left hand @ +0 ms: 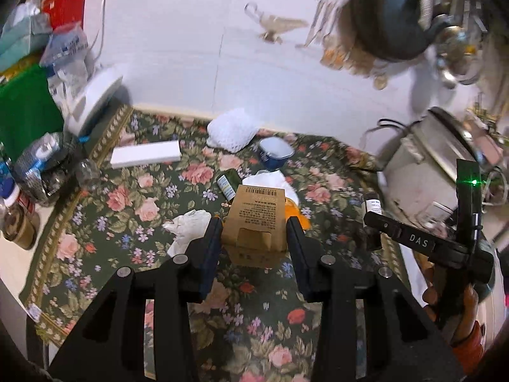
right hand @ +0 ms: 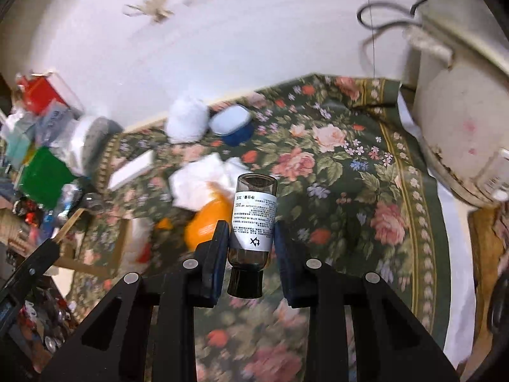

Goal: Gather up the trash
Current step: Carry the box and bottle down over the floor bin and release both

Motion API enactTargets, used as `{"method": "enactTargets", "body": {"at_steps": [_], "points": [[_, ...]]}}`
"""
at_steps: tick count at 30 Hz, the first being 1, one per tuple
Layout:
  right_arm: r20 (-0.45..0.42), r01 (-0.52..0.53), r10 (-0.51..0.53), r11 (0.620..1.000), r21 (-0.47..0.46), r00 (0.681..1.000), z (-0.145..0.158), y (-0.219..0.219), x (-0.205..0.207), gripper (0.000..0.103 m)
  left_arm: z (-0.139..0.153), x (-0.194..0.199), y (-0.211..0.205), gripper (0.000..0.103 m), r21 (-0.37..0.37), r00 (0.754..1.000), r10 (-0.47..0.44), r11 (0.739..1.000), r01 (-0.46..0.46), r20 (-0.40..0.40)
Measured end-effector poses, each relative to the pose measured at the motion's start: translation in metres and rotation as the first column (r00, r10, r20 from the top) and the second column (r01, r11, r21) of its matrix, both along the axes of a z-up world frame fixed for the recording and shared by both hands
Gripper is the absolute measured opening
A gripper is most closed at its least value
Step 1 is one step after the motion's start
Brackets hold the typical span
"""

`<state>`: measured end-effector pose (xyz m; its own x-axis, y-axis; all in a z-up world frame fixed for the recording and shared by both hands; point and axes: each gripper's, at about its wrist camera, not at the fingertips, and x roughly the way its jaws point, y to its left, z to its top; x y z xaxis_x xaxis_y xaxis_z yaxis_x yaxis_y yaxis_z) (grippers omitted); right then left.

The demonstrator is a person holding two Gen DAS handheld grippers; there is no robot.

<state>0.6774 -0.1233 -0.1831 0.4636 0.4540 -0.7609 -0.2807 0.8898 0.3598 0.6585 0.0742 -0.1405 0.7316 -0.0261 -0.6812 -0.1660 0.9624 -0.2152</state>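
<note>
right wrist: right gripper (right hand: pixel 251 242) clamps brown bottle (right hand: pixel 253 219), seemingly empty; left gripper (left hand: pixel 254 238) clamps cardboard box (left hand: pixel 254 222).

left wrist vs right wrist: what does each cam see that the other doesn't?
Left wrist only: the left gripper shut on a brown cardboard box, a small green bottle lying on the cloth, a dark kettle at top right, and the right gripper from the side.

Right wrist only: the brown glass bottle close up, cap toward the camera, clamped in the right gripper.

Both: the floral cloth, white flat box, blue tub, white mesh wad, orange item and crumpled tissue.
</note>
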Motion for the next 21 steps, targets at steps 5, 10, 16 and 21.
{"method": "enactTargets", "body": {"at_steps": [5, 10, 16, 21], "points": [[0.070, 0.024, -0.025, 1.000, 0.018, 0.997, 0.030, 0.018, -0.060, 0.026, 0.017, -0.054, 0.010, 0.040, 0.019, 0.998, -0.061, 0.998, 0.060, 0.034], [0.107, 0.056, -0.061, 0.997, 0.051, 0.992, 0.043, 0.035, -0.124, 0.026, 0.022, -0.114, 0.028, 0.040, 0.049, 0.994, -0.096, 0.994, 0.094, 0.045], [0.129, 0.063, -0.072, 0.996, 0.069, 0.989, 0.048, 0.055, -0.196, 0.026, 0.013, -0.185, 0.052, 0.040, 0.046, 0.994, -0.101, 0.994, 0.099, 0.043], [0.122, 0.064, -0.073, 0.995, 0.078, 0.990, 0.042, 0.066, -0.251, 0.026, 0.002, -0.231, 0.062, 0.040, 0.045, 0.993, -0.113, 0.993, 0.112, 0.020]]}}
